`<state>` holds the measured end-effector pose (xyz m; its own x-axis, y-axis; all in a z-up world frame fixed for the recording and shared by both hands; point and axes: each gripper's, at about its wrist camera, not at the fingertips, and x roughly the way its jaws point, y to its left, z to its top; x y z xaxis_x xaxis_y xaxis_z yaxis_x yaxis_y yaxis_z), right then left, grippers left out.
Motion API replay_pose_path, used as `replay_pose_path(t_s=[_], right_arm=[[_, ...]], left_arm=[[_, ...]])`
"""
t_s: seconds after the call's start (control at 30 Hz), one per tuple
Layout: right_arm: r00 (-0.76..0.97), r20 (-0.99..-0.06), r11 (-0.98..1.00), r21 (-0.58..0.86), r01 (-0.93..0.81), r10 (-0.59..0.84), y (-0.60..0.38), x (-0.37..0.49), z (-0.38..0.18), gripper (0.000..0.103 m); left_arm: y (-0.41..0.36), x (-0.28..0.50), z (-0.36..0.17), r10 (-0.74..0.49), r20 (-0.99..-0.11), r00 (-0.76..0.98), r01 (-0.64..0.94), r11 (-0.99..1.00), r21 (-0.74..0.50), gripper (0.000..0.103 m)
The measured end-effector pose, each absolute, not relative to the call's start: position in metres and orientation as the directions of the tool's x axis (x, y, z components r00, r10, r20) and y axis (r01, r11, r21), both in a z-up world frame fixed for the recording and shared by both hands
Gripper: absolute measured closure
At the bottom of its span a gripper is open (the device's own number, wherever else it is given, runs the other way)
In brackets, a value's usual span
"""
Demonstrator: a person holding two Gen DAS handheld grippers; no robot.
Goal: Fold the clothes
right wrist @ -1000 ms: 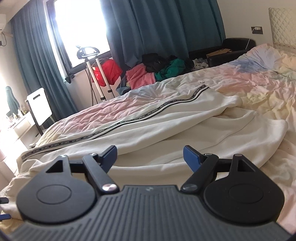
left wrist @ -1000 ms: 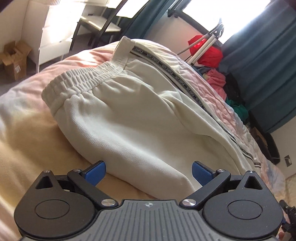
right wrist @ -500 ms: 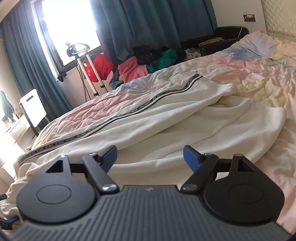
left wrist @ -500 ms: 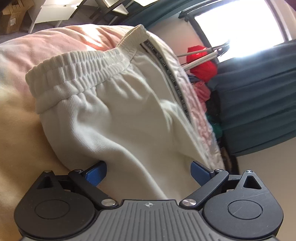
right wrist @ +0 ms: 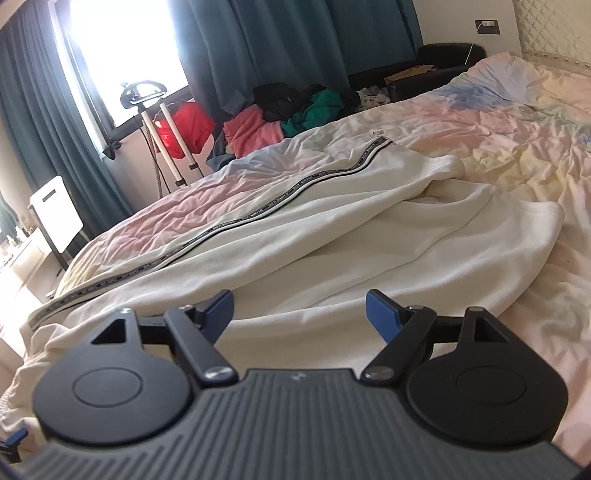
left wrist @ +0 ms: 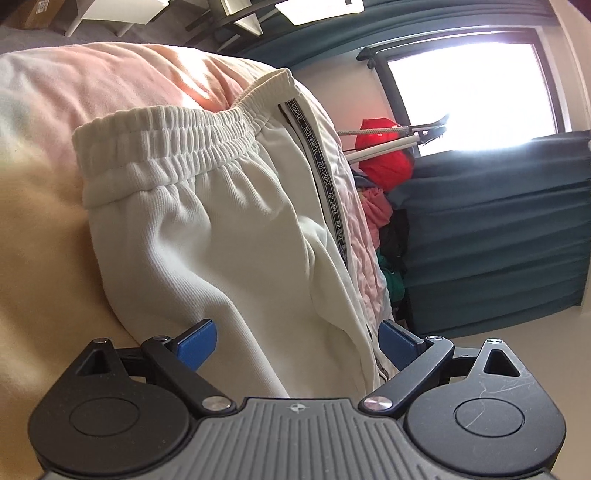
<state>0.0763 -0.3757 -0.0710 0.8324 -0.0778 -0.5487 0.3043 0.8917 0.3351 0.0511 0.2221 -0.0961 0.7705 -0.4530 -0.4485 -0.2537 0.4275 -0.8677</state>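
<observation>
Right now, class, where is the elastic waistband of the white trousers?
In the left wrist view the waistband lies upper left on the pastel bedspread, ahead of the open left tongs, with the lettered side stripe running off its right end.

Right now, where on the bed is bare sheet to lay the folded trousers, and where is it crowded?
Bare sheet lies right of the white trousers, from the leg hems toward the headboard, and in a narrower pink strip between the side stripe and the bed's window-side edge. Crowded: the clothes pile and steamer stand beyond that edge. Both grippers sit over the trousers.
</observation>
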Motion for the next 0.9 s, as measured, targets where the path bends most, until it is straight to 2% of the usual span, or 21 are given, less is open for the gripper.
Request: replay_pose_path(t_s=[0.27,0.63,0.7,0.77,0.9], right_arm=[[0.820,-0.567,0.881,0.350,0.319,-0.072,-0.379,0.076,-0.074,0.023],[0.806,-0.587,0.838,0.404,0.366,-0.069,-0.391,0.076,-0.080,0.023],[0.802,-0.593,0.821,0.421,0.385,-0.071,-0.395,0.074,-0.082,0.023],[0.801,-0.594,0.794,0.452,0.406,-0.072,-0.403,0.072,-0.085,0.023],[0.808,-0.582,0.669,0.563,0.484,-0.095,-0.438,0.060,-0.092,0.023]], left_arm=[[0.215,0.029,-0.108,-0.399,-0.585,0.706,-0.395,0.464,-0.793,0.005],[0.200,0.064,-0.116,-0.326,-0.650,0.687,-0.420,0.552,-0.721,0.006],[0.204,0.067,-0.117,-0.331,-0.626,0.706,-0.412,0.526,-0.744,0.006],[0.209,0.066,-0.117,-0.339,-0.588,0.735,-0.398,0.486,-0.778,0.012],[0.219,0.051,-0.113,-0.377,-0.455,0.806,-0.329,0.353,-0.876,0.013]])
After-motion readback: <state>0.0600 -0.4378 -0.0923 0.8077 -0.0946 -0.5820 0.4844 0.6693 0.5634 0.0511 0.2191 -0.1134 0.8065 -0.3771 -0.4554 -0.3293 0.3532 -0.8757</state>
